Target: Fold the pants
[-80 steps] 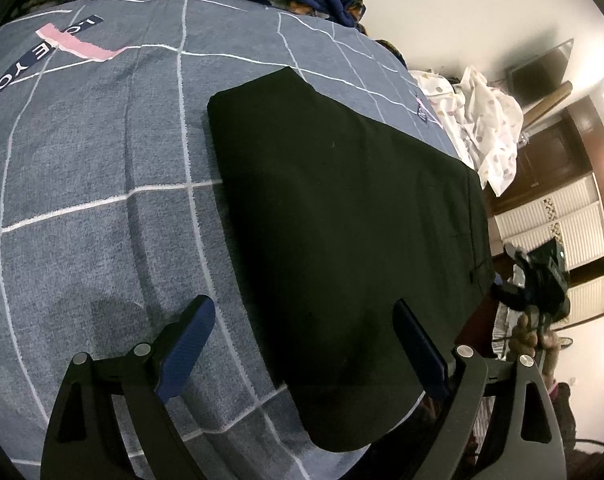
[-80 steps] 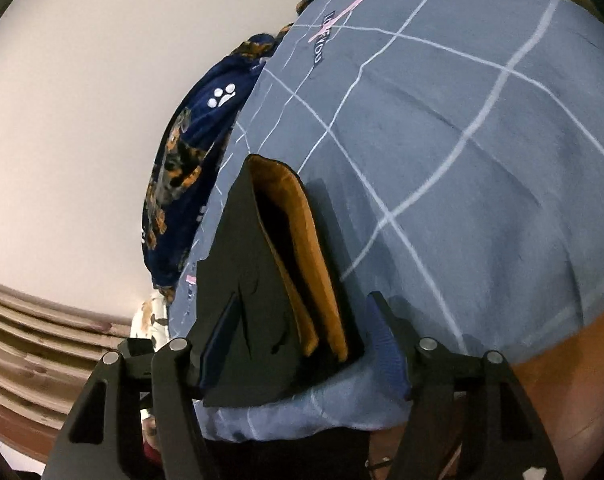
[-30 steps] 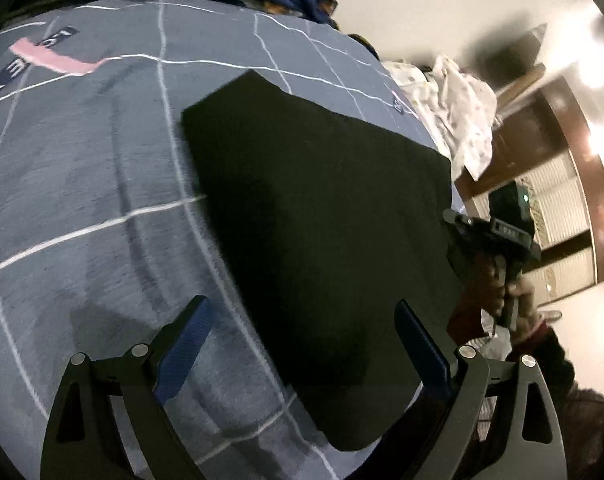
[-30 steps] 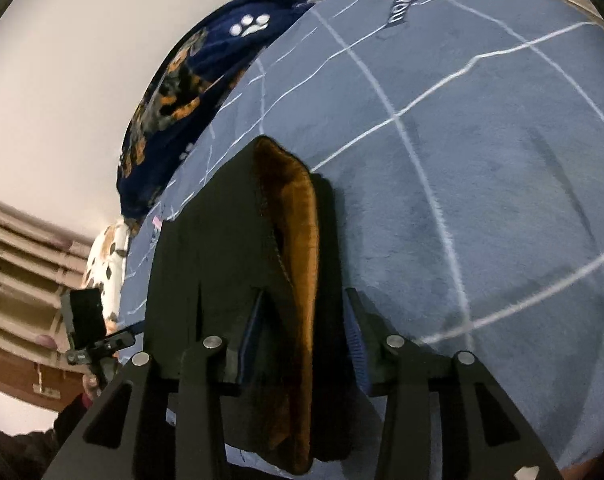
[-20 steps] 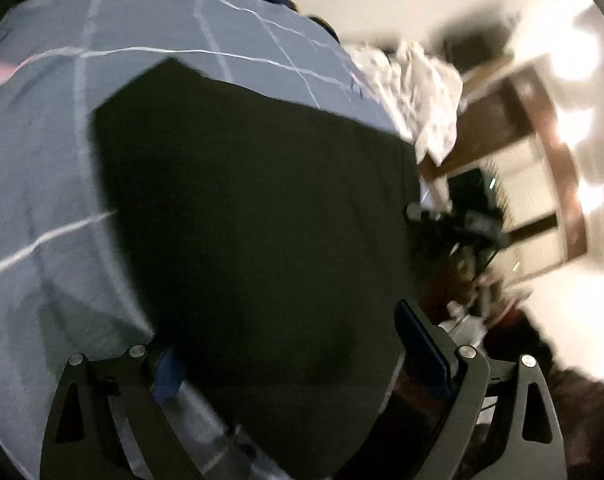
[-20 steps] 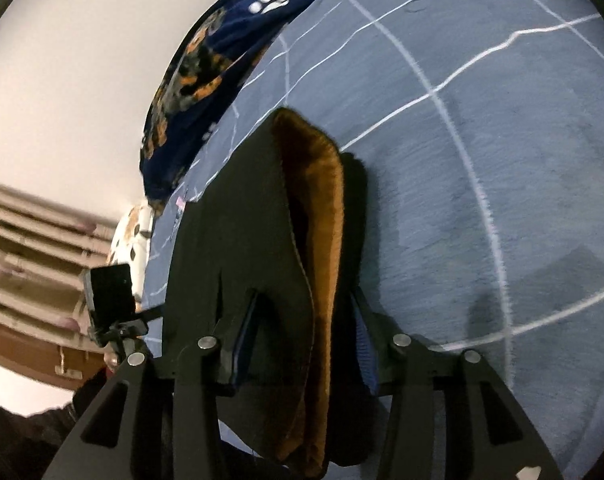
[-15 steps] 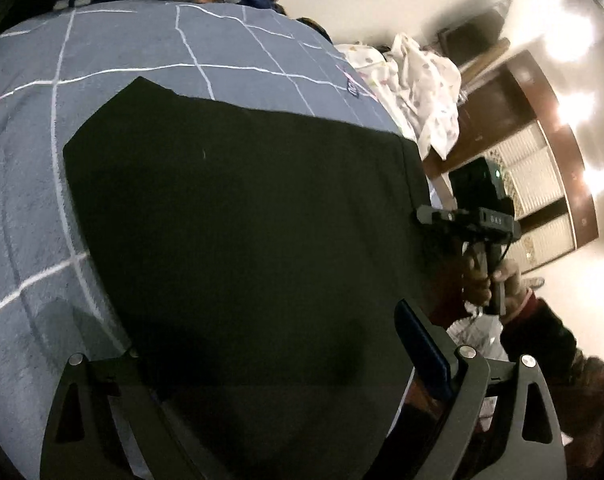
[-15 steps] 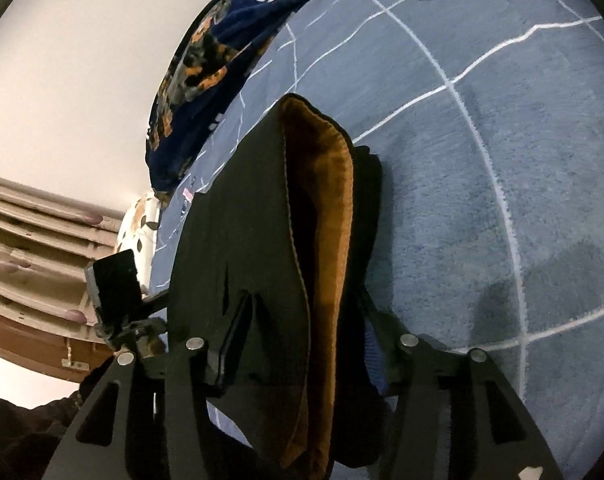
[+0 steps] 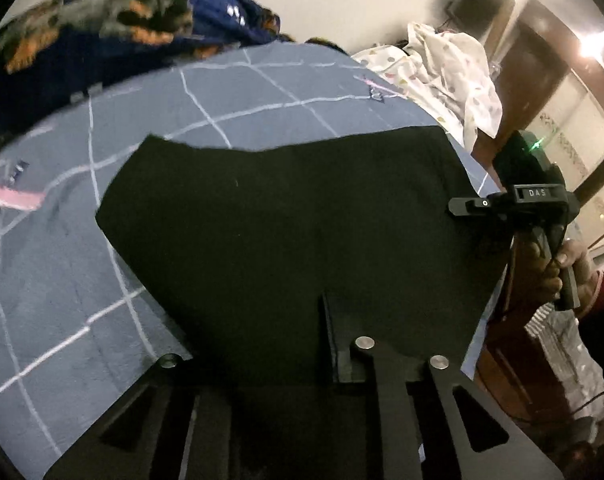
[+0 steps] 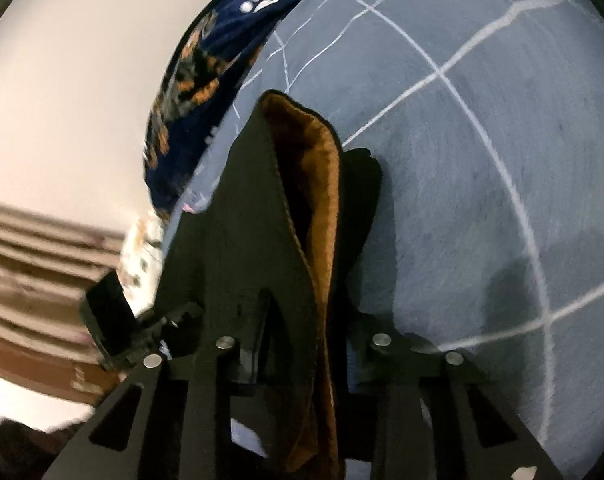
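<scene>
Black pants [image 9: 294, 216], folded into a wide panel, lie on the blue-grey checked bed sheet [image 9: 54, 280]. My left gripper [image 9: 302, 320] is closing on their near edge; the cloth drapes over its fingers and sits between the jaws. In the right wrist view the pants [image 10: 238, 216] show an orange-brown fleece lining [image 10: 318, 168]. My right gripper [image 10: 308, 312] is closing on that lined edge, one finger on each side with the cloth pinched between them. A hand holds the right gripper [image 9: 522, 200] at the pants' right edge.
A dark blue blanket with orange patches [image 9: 122, 28] is heaped along the far side of the bed. A white spotted cloth [image 9: 450, 68] lies at the far right corner. Wooden cabinets [image 9: 542, 92] stand beyond the bed's right edge.
My left gripper slid right along the pants' near edge and its jaws came together on the cloth. The right gripper's jaws narrowed on the lined edge, which now stands higher.
</scene>
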